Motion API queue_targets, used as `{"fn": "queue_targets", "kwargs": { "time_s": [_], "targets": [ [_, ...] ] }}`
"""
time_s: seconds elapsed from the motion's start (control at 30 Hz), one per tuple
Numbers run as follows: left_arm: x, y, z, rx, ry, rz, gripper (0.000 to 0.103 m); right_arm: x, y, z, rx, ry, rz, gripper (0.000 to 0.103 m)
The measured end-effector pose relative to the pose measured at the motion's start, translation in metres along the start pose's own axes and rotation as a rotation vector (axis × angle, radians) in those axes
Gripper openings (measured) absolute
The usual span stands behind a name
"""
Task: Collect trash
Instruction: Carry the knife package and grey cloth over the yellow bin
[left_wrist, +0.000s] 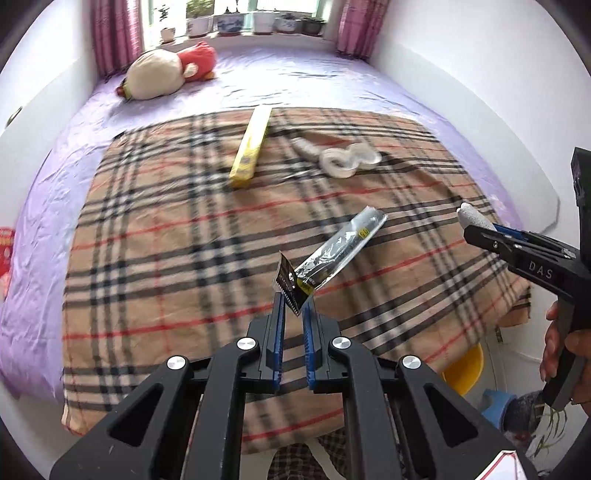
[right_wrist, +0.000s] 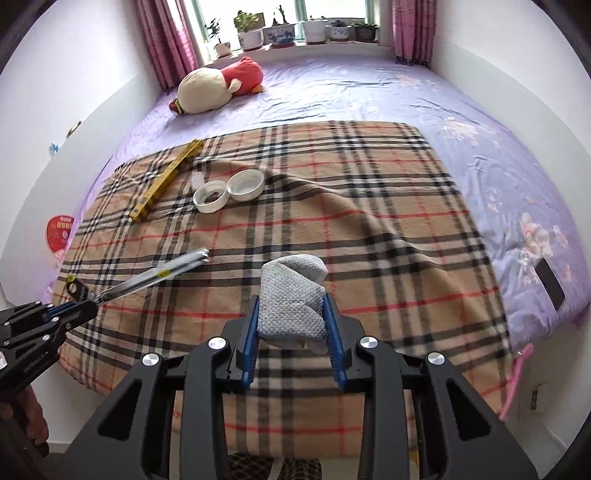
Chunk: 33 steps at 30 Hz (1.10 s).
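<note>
A: Plaid blanket (right_wrist: 332, 206) on the bed; a silver foil wrapper (left_wrist: 338, 253) is pinched by its torn end in the nearly closed left gripper (left_wrist: 295, 308), lifted above the blanket

B: A crumpled grey tissue (right_wrist: 293, 301) is clamped in the right gripper (right_wrist: 291, 314). Both should be carried level, grips kept firm. A yellow box (left_wrist: 251, 146) and white lids (right_wrist: 229, 190) are left lying

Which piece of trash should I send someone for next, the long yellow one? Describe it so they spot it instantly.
Start at the plaid blanket spread over the purple bed. Near its far left corner lies a long, narrow yellow box, pointing toward the window. Unlike the two round white tape rolls beside it, it is straight, flat and bright yellow.
</note>
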<state>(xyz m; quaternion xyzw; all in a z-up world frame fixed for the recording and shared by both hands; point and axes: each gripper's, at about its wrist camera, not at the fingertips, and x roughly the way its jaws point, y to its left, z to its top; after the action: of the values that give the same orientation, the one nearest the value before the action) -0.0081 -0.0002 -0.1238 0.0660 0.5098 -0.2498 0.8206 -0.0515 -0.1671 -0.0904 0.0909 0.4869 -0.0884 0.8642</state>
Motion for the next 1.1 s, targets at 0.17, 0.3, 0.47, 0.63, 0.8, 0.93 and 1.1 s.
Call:
{"fn": "queue_targets", "kwargs": {
  "time_s": [0.17,0.3,0.47,0.63,0.8,0.93,1.1],
  "targets": [
    [0.003,-0.026,0.017,0.068,-0.008,-0.054,0.011,-0.019,-0.017,-0.007,0.041,-0.022,-0.011,0.034],
    [0.004,-0.045,0.027,0.116,-0.014,-0.088,0.011,-0.035,-0.031,-0.013,0.076,-0.041,-0.025,0.034],
    [0.005,-0.067,0.041,0.172,-0.024,-0.126,0.011,-0.047,-0.046,-0.022,0.119,-0.061,-0.044,0.034],
    [0.008,-0.082,0.049,0.206,-0.025,-0.158,0.009,-0.05,-0.056,-0.028,0.152,-0.063,-0.049,0.034],
    [0.007,-0.085,0.051,0.213,-0.027,-0.171,0.009,-0.05,-0.06,-0.03,0.168,-0.061,-0.044,0.034],
    [0.016,-0.085,0.044,0.231,0.0,-0.149,0.01,-0.047,-0.057,-0.031,0.16,-0.051,-0.041,0.034],
    [0.036,-0.076,0.027,0.241,0.058,-0.112,0.036,-0.047,-0.056,-0.028,0.157,-0.048,-0.039,0.034]
  ]
}}
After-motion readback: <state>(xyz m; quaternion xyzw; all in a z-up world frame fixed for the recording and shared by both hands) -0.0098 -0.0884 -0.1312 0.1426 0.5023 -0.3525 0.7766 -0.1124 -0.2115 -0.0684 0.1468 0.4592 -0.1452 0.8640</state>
